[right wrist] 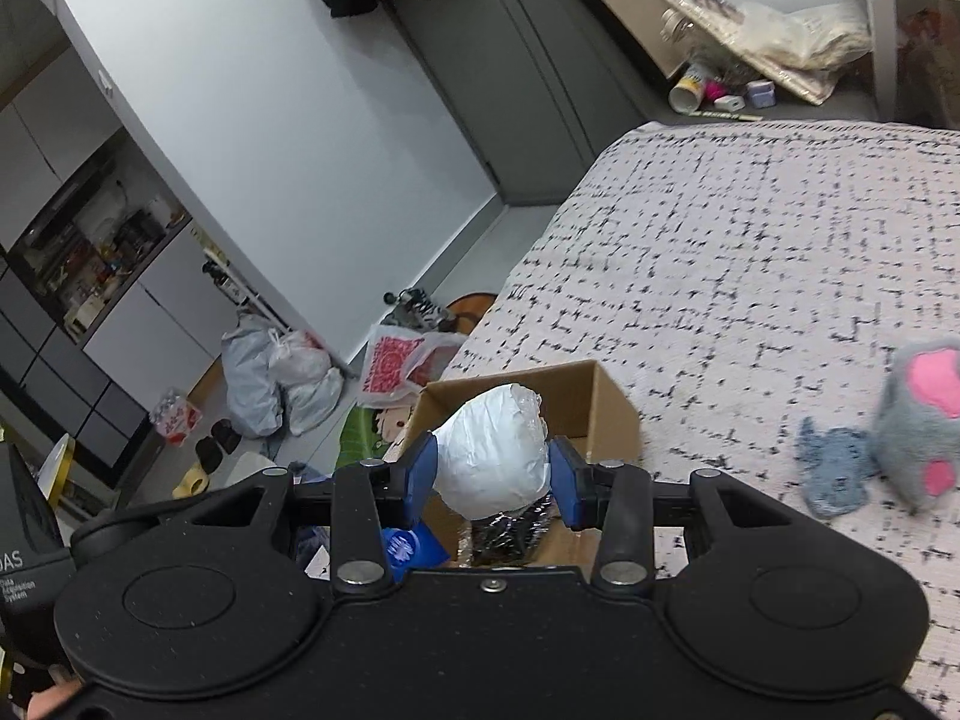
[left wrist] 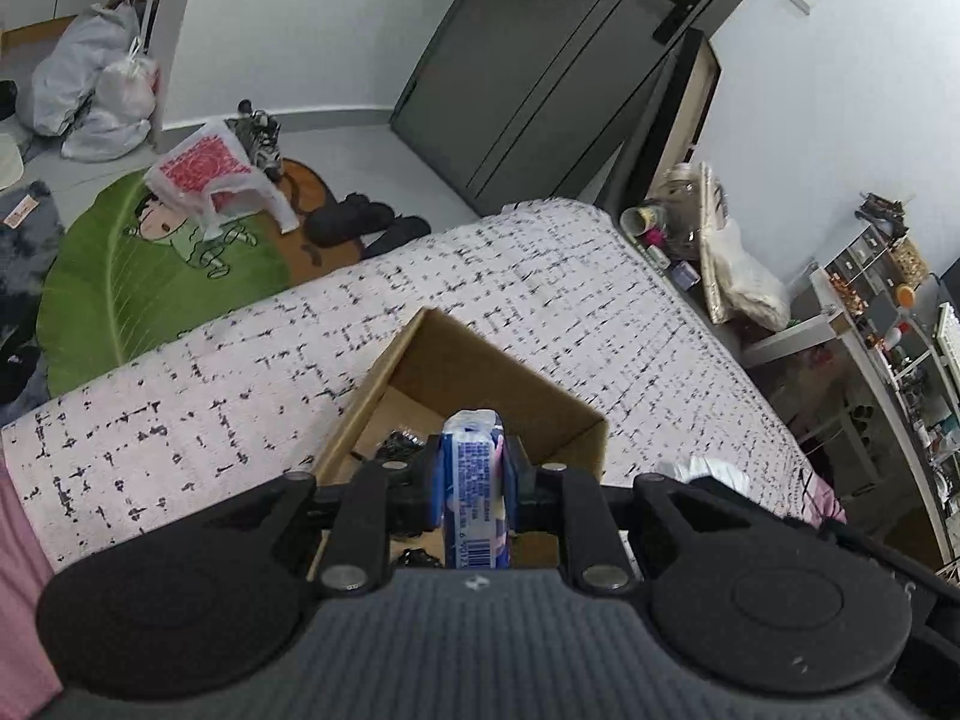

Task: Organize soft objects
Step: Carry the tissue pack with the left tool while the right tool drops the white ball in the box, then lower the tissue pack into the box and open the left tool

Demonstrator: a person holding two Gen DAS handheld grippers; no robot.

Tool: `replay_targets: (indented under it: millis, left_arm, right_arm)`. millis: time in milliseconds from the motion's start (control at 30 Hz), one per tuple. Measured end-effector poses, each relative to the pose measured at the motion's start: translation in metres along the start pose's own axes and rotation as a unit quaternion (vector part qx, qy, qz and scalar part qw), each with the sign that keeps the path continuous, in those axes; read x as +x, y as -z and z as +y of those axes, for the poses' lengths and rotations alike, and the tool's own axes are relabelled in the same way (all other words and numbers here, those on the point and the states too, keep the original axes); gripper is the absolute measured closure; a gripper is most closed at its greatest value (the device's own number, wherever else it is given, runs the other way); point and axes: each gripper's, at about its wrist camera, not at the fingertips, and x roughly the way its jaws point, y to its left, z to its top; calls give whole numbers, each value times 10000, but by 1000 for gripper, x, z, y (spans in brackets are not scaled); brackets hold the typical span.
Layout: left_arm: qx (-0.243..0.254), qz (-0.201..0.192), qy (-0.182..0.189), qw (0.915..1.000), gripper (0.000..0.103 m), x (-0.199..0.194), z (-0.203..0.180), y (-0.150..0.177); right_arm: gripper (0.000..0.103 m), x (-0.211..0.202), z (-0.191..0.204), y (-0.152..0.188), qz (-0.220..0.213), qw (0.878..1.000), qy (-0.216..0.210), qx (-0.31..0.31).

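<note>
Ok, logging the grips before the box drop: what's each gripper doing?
Left gripper: closed on the blue tissue pack.
Right gripper: closed on the white wrapped bundle.

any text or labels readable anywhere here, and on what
"DAS", then "Data Acquisition System": dark device at the left edge of the right wrist view.
Blue tissue pack in the left gripper: print and barcode digits too blurred.
Red-patterned plastic bag: unreadable.

Both tools have the same build. The left gripper (left wrist: 471, 468) has a black body with two round discs, silver screws and blue finger pads (its middle part is grey and ribbed). The right gripper (right wrist: 491, 474) is all black.
</note>
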Motion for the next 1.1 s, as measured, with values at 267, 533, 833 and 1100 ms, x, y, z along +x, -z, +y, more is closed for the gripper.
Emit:
replay_targets:
  millis: [267, 533, 833, 1100]
  left_arm:
    - [-187, 220, -194, 9994, 74, 14, 8, -2]
    - [-272, 199, -217, 9992, 52, 14, 5, -2]
    - [-244, -59, -186, 9995, 39, 7, -10, 1]
    - [-246, -127, 103, 9996, 16, 3, -33, 10]
  right_arm:
    - [62, 24, -1, 3, 242, 9997, -50, 72]
    - [50, 42, 0, 12, 638, 9980, 14, -39]
    - [12, 14, -19, 6, 483, 9981, 369, -106]
    - [0, -22, -42, -2, 188, 9973, 656, -251]
